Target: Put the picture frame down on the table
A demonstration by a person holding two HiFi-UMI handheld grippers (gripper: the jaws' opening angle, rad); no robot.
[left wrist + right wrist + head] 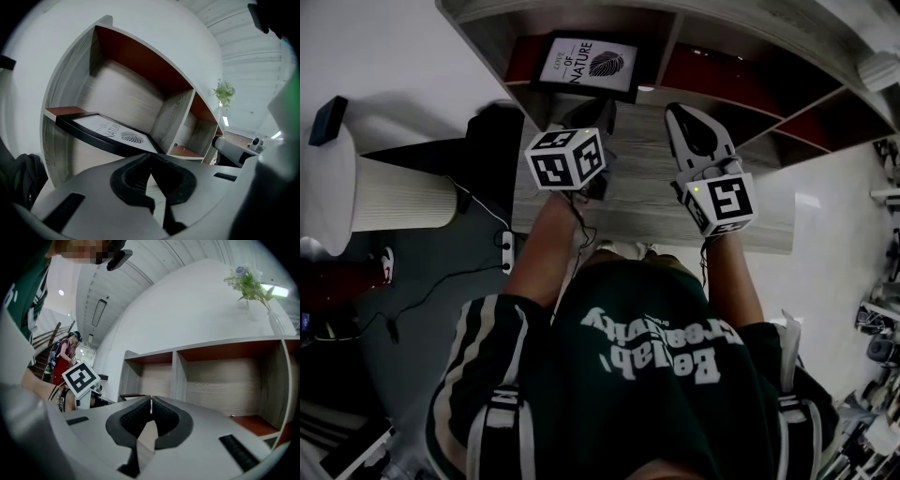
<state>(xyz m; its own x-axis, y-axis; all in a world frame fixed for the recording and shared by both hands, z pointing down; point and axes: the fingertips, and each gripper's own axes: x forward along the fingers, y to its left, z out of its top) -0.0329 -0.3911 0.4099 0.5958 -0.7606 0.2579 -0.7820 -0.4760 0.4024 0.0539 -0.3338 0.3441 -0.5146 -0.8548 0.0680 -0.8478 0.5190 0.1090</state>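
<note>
The picture frame [586, 64], black-edged with a white print of a leaf and the word NATURE, sits in the left compartment of the shelf unit [750, 84]. In the left gripper view the frame [108, 133] lies flat just beyond the jaw tips, apart from them. My left gripper [592, 117] is shut with nothing between its pads, just in front of the frame. My right gripper [678, 111] is also shut and empty. It hovers over the wooden table [637, 202] in front of the middle compartment [220, 380].
A white ribbed cylinder [394, 202] stands left of the table, with a power strip [506, 251] and cables on the floor. A vase of flowers [251, 284] stands on the shelf top. A person in red [63, 362] stands far off.
</note>
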